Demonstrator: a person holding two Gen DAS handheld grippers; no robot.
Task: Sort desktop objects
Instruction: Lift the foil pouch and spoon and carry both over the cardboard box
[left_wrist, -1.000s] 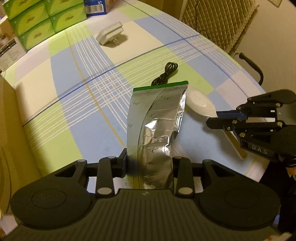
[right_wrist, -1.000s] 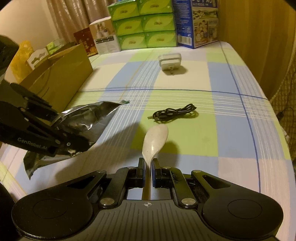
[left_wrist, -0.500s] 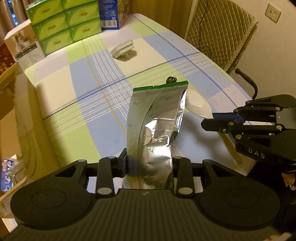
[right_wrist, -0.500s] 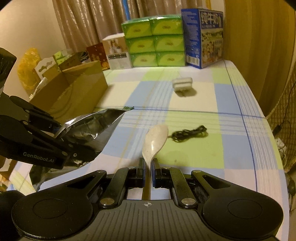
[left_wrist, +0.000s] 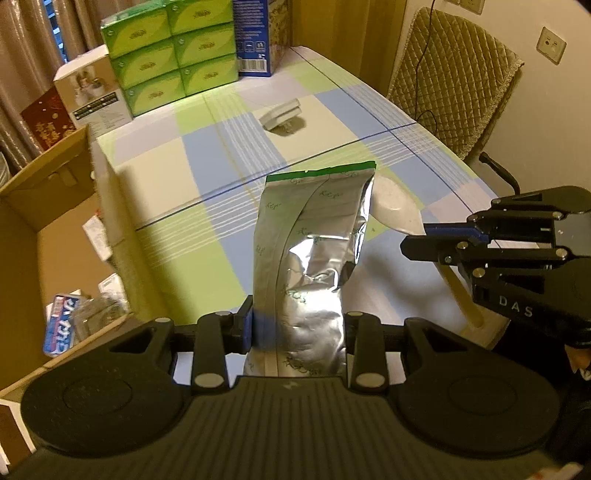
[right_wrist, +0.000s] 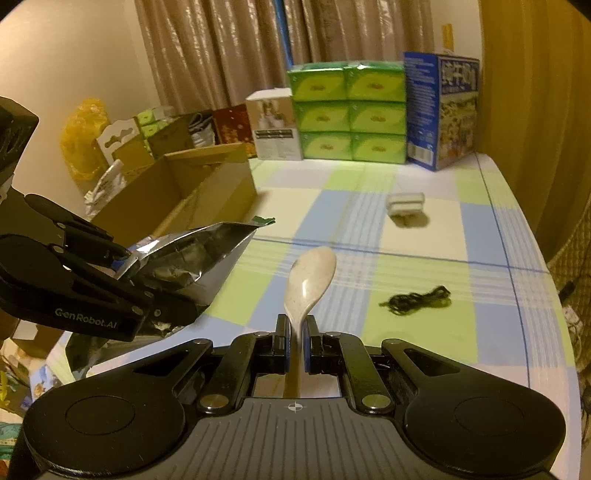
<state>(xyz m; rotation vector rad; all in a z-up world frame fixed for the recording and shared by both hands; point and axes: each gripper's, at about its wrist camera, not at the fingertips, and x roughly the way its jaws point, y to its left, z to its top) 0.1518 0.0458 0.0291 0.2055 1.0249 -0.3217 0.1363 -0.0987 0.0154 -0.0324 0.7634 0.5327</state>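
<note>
1. The left tongs (left_wrist: 297, 328) are clenched on a silver foil pouch (left_wrist: 312, 258), held clear above the bench (left_wrist: 207, 162), its green-edged end pointing forward.
2. The right tongs (right_wrist: 295, 332) grip the handle of a pale spoon (right_wrist: 310, 280), bowl forward, also off the bench.
3. Ahead of the right tongs lie a black cable (right_wrist: 415, 301) and, farther on, a white adapter (right_wrist: 404, 205).
4. A cardboard box (right_wrist: 192, 184) stands open left of the left tongs.
</note>
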